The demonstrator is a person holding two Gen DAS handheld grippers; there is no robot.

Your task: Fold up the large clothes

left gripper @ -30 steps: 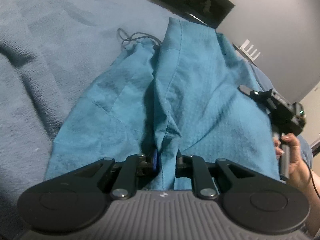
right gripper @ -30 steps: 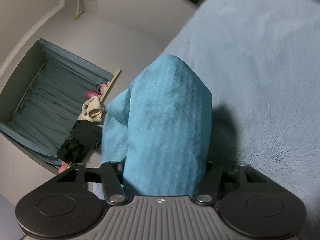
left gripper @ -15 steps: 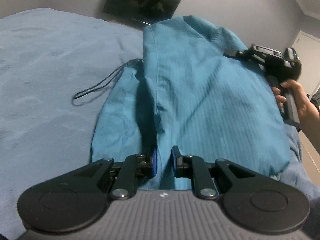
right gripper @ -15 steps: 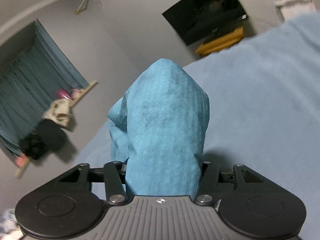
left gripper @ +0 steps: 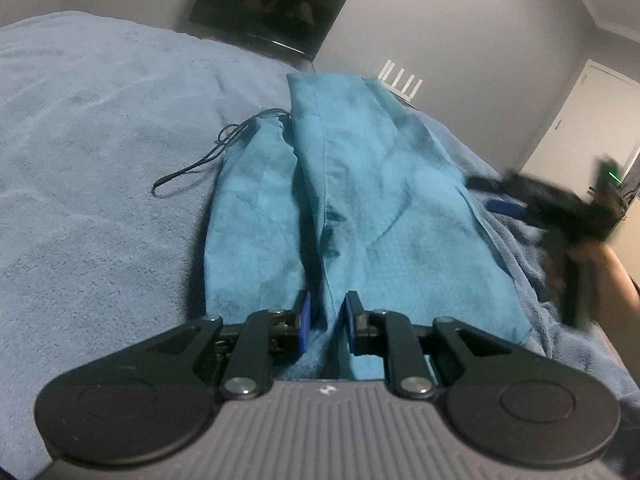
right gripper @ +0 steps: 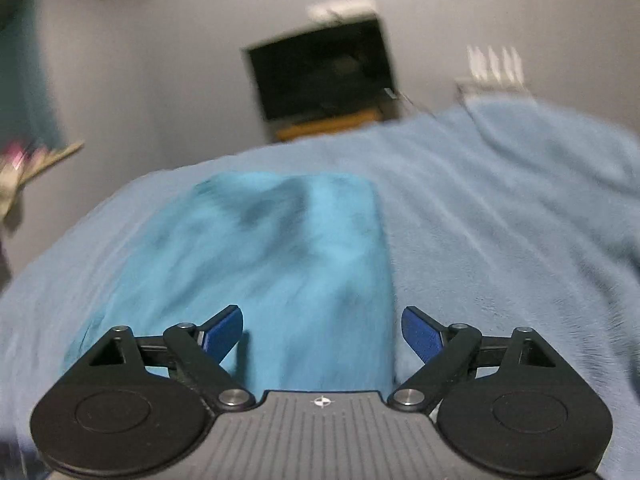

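Far left, the grey-blue fleece blanket (left gripper: 100,152) covers the bed, w/ a thin black drawstring (left gripper: 208,160) trailing across it from the garment's far end. Next over, the teal trousers (left gripper: 360,184) lie lengthwise on the blanket, one leg folded over the other, a seam running down the middle toward the camera.

Left gripper (left gripper: 325,326): fingers nearly together, clamped on a thin fold of the teal cloth at the near edge.

Right gripper (right gripper: 322,334): jaws opening, pads wide apart, nothing pressed btwn them; the fabric sits below and ahead of the gap, lying free on the blanket. In the left view it's a blurred dark shape at the right edge, just off the cloth.

Handling, as a judgement: thin woven fabric, light, fully limp, prob. a bit slick on itself but grippy vs the fleece, so dragging will bunch it. Not fragile. Best holds look like hems, seam lines or the corners of the folded edge, where layers stack and a pinch catches all of them. Mid-panel grabs would prob. lift only the top layer. Keep the drawstring clear of the pads.
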